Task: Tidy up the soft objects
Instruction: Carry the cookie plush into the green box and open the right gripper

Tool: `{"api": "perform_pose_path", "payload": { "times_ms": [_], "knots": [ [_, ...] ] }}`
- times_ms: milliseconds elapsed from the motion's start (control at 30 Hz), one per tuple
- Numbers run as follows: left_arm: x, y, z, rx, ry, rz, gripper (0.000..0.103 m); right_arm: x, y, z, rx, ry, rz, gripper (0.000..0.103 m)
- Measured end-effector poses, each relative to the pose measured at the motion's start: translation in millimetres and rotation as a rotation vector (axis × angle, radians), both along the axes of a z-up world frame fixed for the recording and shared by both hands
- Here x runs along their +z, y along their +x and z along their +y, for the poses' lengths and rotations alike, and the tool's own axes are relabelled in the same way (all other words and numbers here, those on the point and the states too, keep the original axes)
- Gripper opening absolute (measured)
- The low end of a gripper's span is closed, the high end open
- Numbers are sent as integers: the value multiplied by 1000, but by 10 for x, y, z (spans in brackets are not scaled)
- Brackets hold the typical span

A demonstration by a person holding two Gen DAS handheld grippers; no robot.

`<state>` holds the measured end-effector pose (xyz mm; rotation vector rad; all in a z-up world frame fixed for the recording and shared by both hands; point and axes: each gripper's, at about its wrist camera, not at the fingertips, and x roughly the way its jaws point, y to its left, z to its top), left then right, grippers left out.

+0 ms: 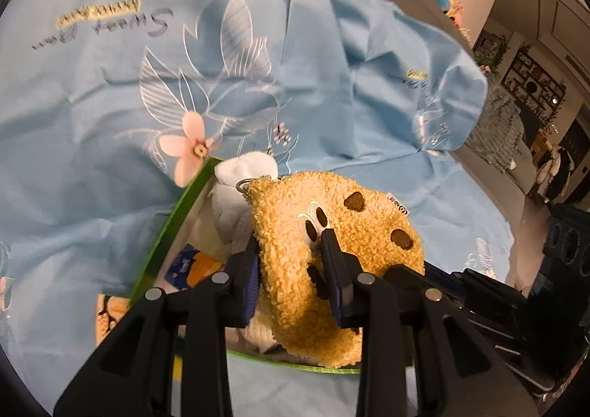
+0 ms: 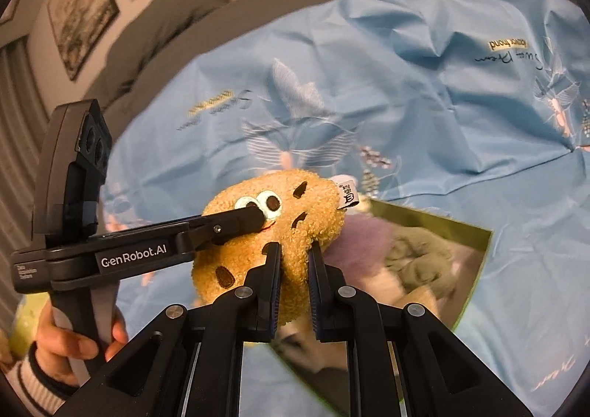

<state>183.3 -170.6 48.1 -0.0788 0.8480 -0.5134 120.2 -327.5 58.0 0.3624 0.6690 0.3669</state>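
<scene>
Gripping the tan cookie plush [image 1: 332, 232] from both sides, the two grippers carry it together just above an open green-rimmed box [image 1: 173, 225] that sits on a light blue floral sheet [image 1: 110, 103]. At the left, the left gripper [image 1: 291, 251] has its fingers [image 1: 247, 276] pressed into the plush around its face, and the right wrist view shows a hand [image 2: 70, 339] on that gripper's handle. Further right, the right gripper [image 2: 295, 265] has its fingers set narrow, pinching the plush's lower edge. Beneath and behind the plush, the box already contains a white soft toy [image 1: 239, 188], while the right wrist view shows blurred purple and grey-green soft things [image 2: 405, 254] inside. Judging by this, several items are already stowed and the cookie plush is not yet put down in the box; any others waiting are out of view.
</scene>
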Motion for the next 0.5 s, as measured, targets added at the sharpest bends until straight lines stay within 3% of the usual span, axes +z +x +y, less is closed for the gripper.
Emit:
{"api": "perform_pose_path", "payload": {
  "times_ms": [167, 267, 333, 400, 500],
  "knots": [
    [-359, 194, -109, 30, 48, 62, 36, -285, 233, -20, -23, -66, 85, 15],
    [-513, 235, -132, 37, 80, 88, 50, -464, 307, -21, -30, -89, 134, 15],
    [-559, 247, -137, 51, 109, 86, 74, -549, 339, -28, -33, -100, 166, 22],
    [-566, 253, -115, 62, 119, 94, 89, -609, 351, -50, -50, -115, 196, 39],
    [-525, 218, -67, 64, 104, 99, 91, -591, 292, -107, -63, -103, 194, 45]
  ]
}}
